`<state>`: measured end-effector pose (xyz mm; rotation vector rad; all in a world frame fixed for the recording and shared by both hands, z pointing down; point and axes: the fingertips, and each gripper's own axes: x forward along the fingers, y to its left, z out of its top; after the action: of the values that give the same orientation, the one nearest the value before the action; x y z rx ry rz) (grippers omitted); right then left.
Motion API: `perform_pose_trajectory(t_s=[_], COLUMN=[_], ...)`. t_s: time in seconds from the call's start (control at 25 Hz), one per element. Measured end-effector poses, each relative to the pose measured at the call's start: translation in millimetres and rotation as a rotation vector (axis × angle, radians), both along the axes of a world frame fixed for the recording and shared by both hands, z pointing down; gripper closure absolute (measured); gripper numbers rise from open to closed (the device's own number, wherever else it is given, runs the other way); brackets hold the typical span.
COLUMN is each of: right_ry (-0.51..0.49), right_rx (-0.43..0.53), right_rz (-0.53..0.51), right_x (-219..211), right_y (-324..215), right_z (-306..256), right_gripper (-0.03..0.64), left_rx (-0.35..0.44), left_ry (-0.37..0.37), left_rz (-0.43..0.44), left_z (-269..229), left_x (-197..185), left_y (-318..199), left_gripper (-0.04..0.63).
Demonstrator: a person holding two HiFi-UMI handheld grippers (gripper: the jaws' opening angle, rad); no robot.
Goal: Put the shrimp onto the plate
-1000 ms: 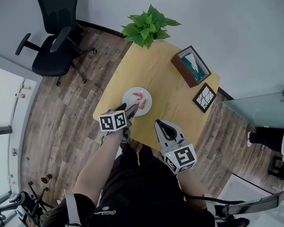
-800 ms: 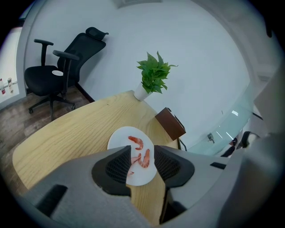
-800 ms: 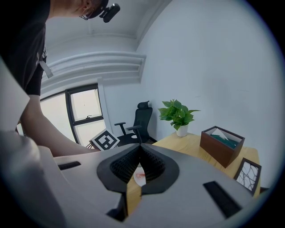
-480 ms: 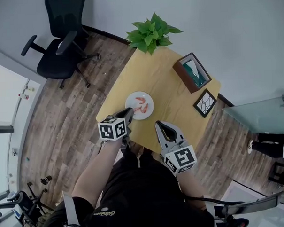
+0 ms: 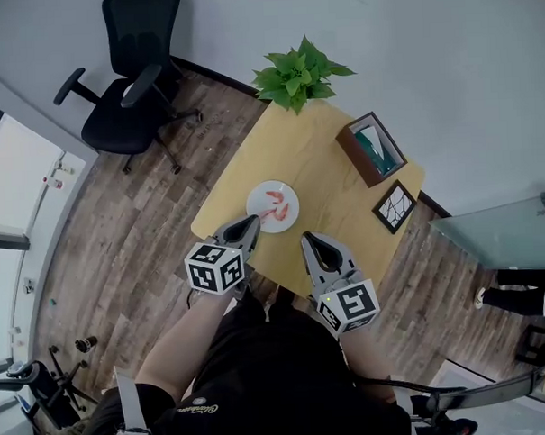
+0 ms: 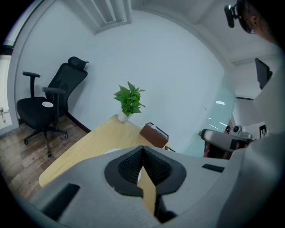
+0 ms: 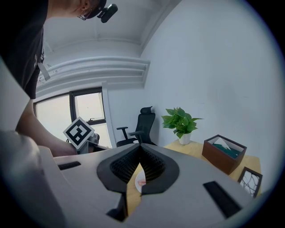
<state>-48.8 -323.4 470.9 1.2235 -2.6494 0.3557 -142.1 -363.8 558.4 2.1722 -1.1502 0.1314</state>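
No readable text; the shirt's (image 5: 261, 375) small print blurs.

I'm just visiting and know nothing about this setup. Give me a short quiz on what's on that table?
1. True or false: the orange shrimp lie on the round white plate.
2. What stands at the far corner of the light wooden table? A) green potted plant B) kettle C) lamp
3. Fill in: beside the brown box is a black-framed ____.
Key: 1 true; 2 A; 3 picture.
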Motion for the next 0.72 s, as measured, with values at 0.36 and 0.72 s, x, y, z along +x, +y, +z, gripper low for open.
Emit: perform_pose_trajectory(t_s=[0.36, 0.72], right_ry=[-0.012, -0.021], right_rx=[0.048, 0.076], right_rz=[-0.016, -0.038], right_x=[0, -2], right_y=[2, 4], right_z=[-21, -32], right_gripper=[0.614, 0.614], left_rx=[0.255, 0.382], left_ry=[-0.112, -0.192], left_rz=[-0.048, -0.056], left_z=[-64, -93], left_x=[-9, -10], left_y=[21, 26], left_gripper=[0.594, 0.595])
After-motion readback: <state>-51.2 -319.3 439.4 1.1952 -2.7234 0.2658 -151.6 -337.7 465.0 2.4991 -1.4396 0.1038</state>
